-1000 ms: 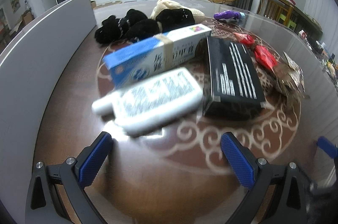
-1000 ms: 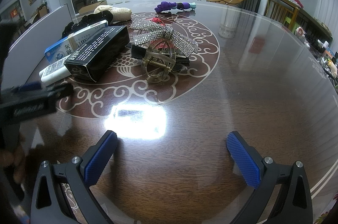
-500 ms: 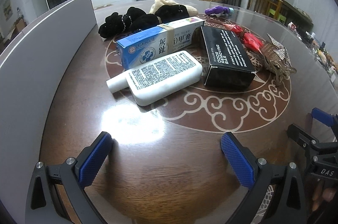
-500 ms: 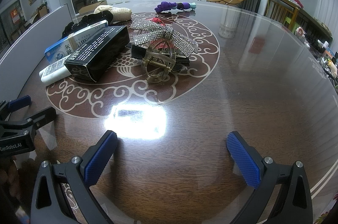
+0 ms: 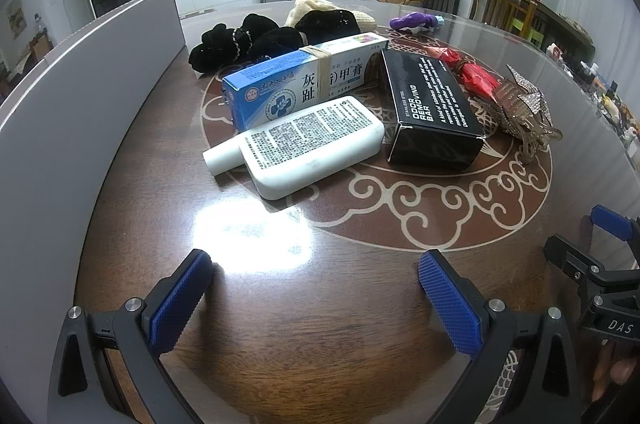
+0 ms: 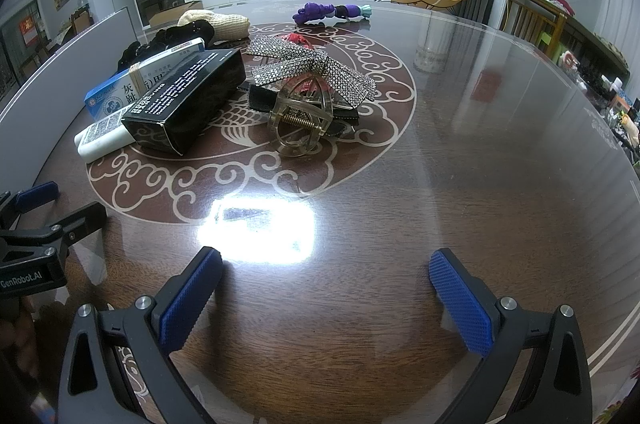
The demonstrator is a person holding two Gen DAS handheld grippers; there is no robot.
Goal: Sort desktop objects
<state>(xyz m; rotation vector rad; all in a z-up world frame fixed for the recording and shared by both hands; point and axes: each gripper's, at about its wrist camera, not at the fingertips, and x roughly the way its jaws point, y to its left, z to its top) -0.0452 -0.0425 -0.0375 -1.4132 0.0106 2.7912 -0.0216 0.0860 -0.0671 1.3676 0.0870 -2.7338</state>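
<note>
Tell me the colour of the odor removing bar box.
Black with white lettering, clearest in the left wrist view.

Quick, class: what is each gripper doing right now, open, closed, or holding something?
Left gripper: open, holding nothing.
Right gripper: open, holding nothing.

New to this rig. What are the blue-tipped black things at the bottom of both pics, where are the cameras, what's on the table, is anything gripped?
No robot arm here: a person holds a two-finger gripper in each hand, and each carries a fisheye camera looking forward along its fingers. The blue pads at the bottom are those fingers.

The left wrist view shows the left gripper, open and empty. The right wrist view shows the right gripper, also open and empty. Each gripper shows at the edge of the other's picture.

On the round patterned table lie a white bottle, a blue and white box, a black box, a clear claw hair clip, a rhinestone bow, black fabric items and a purple toy. Nothing is held.
</note>
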